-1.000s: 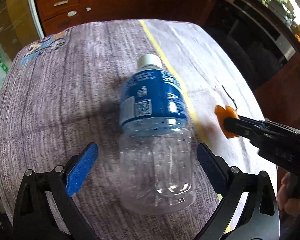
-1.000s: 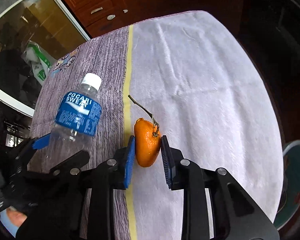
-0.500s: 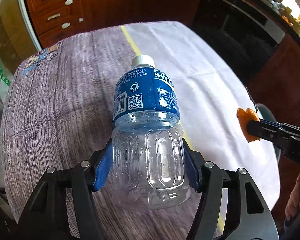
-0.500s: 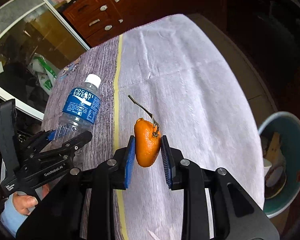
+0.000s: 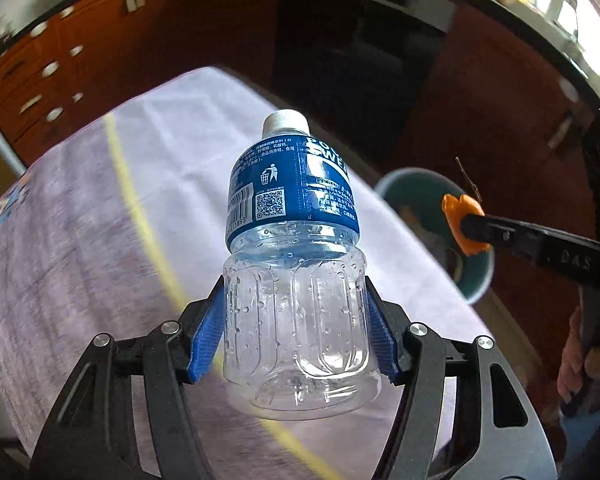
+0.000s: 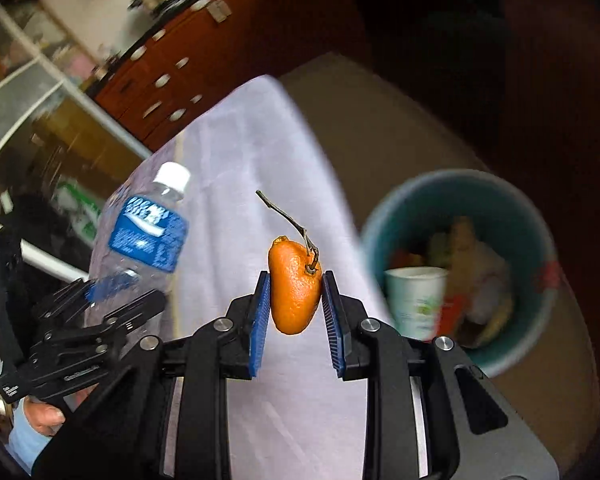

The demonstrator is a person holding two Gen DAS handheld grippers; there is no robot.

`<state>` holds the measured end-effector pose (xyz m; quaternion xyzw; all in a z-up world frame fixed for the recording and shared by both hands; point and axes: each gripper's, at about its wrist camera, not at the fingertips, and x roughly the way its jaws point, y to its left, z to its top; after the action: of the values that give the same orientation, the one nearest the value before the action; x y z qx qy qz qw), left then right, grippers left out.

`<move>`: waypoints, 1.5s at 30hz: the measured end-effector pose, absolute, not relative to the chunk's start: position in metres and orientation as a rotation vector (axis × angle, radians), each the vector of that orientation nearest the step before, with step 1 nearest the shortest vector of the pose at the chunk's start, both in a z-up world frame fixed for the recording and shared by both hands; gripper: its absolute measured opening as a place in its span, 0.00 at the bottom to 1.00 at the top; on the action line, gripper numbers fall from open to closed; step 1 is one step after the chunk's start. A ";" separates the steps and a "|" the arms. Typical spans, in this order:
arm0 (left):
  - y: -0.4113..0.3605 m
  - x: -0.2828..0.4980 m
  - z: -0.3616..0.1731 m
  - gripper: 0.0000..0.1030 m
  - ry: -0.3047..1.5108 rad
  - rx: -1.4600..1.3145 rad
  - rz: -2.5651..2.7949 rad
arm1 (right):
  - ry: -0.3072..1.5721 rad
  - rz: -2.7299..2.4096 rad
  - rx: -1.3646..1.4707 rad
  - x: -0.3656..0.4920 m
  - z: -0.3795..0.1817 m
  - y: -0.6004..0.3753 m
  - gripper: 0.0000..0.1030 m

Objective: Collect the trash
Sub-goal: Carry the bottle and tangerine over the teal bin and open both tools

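My left gripper [image 5: 294,316] is shut on an empty clear plastic bottle [image 5: 294,248] with a blue label and white cap, held above the table. The bottle also shows at the left of the right wrist view [image 6: 140,236]. My right gripper [image 6: 295,294] is shut on an orange peel [image 6: 294,288] with a thin stem, held in the air past the table's right edge. The peel also shows in the left wrist view [image 5: 460,220], over a teal trash bin [image 5: 416,188]. The bin [image 6: 528,216] sits on the floor to the right and holds a paper cup [image 6: 414,296] and other waste.
The table [image 5: 80,240] is covered with a grey-purple cloth with a yellow stripe and a white cloth [image 6: 260,160]. Brown wooden drawers [image 5: 40,80] stand behind it. A glass cabinet [image 6: 40,120] is at the far left.
Both grippers rose and swung right, carrying the bottle and the peel off the table. The trash bin has come fully into view under the peel.
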<state>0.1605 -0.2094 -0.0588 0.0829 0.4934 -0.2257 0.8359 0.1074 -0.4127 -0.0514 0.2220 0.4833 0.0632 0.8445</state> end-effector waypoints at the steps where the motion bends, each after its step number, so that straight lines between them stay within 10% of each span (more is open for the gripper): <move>1: -0.223 0.158 -0.059 0.62 1.044 0.195 -0.497 | 1.017 0.114 0.480 0.103 -0.053 -0.424 0.24; 16: -0.368 0.145 -0.094 0.62 1.105 0.371 -0.690 | 1.065 -0.077 0.622 0.075 -0.114 -0.538 0.32; 29: -0.402 0.167 -0.130 0.62 1.195 0.370 -0.700 | 1.030 -0.095 0.614 0.073 -0.106 -0.550 0.83; 45: -0.391 0.172 -0.134 0.71 1.219 0.317 -0.679 | 1.050 -0.116 0.636 0.067 -0.104 -0.560 0.91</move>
<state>0.1723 -0.3906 -0.1344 0.1454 0.5587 -0.3113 0.7549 0.0668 -0.5605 -0.1041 0.2984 0.4922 -0.0544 0.8159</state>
